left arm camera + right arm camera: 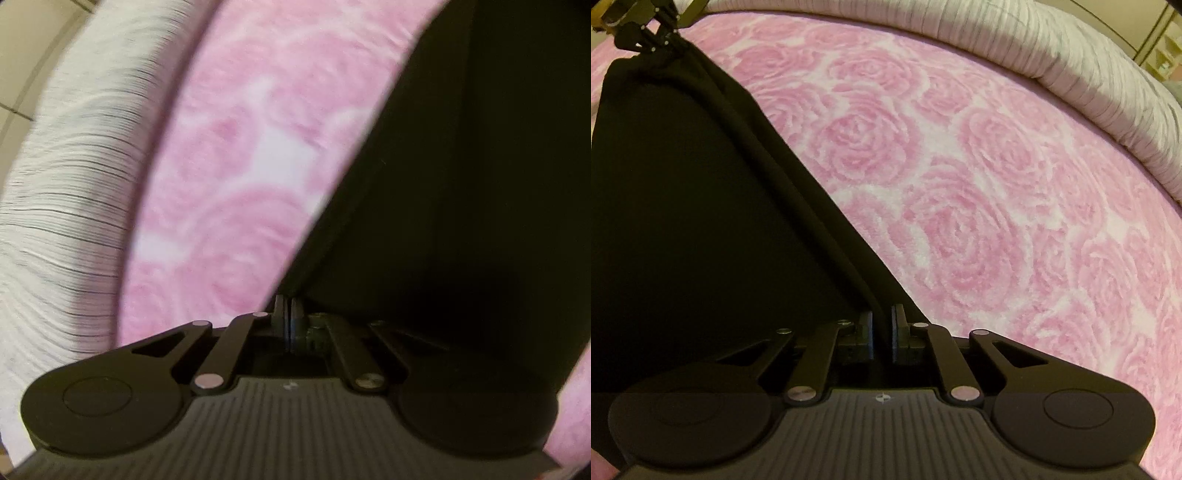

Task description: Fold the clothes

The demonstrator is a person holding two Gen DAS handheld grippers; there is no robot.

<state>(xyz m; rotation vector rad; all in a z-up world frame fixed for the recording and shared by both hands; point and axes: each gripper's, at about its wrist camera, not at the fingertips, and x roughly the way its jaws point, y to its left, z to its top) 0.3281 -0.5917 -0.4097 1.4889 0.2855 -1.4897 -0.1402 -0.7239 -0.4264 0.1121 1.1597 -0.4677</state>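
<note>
Item: black garment (pixel 701 221), stretched over my pink rose blanket (pixel 979 221). My left gripper (pixel 289 306) pinches one corner, my right gripper (pixel 882 321) another. Folding: I judge it barely begun; no finished fold visible, stacking remains.

The left gripper (pixel 289 310) points steeply downward, its two black fingers pressed together so that only a thin line shows between them, with an edge of the black garment (pixel 461 184) pinched at the tips. The right gripper (pixel 882 317) is angled down much the same, its jaws clamped on a taut fold of that cloth, which fills the narrow slot between the pads. In the right wrist view the left gripper (pixel 666 31) shows again at the far top corner, holding the other end, so the two grippers sit well apart with the fabric stretched between them. No hand or sleeve shows.
</note>
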